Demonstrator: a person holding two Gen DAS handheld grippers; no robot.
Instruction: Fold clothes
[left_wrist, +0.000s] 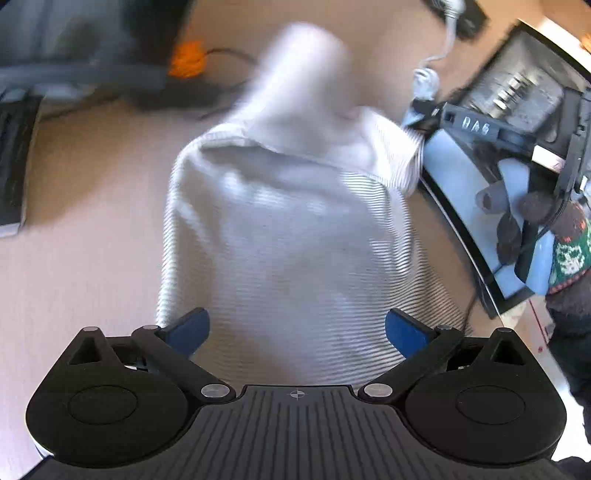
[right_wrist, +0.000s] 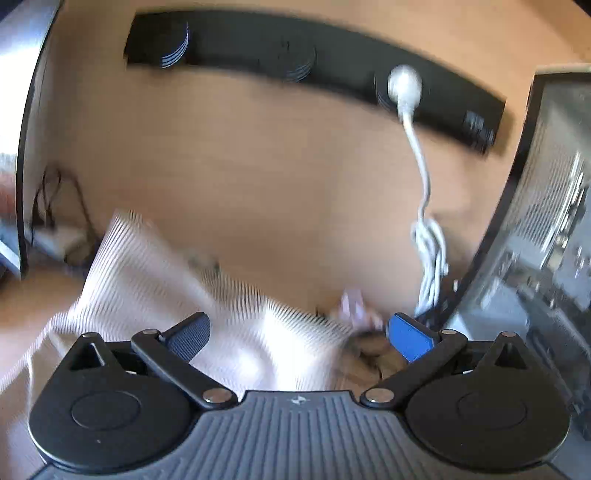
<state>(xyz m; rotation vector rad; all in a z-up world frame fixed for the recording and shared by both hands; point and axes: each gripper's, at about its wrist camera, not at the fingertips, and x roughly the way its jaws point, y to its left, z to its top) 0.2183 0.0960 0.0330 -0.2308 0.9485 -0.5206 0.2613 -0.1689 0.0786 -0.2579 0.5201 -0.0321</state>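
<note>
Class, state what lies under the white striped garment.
The white striped garment lies on a light wooden tabletop, bare around it. Anything beneath the cloth is covered and cannot be seen.

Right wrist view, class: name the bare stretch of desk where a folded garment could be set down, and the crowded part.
Bare desk lies between the black power strip and the striped garment. The right is crowded: white cable and computer case.
</note>
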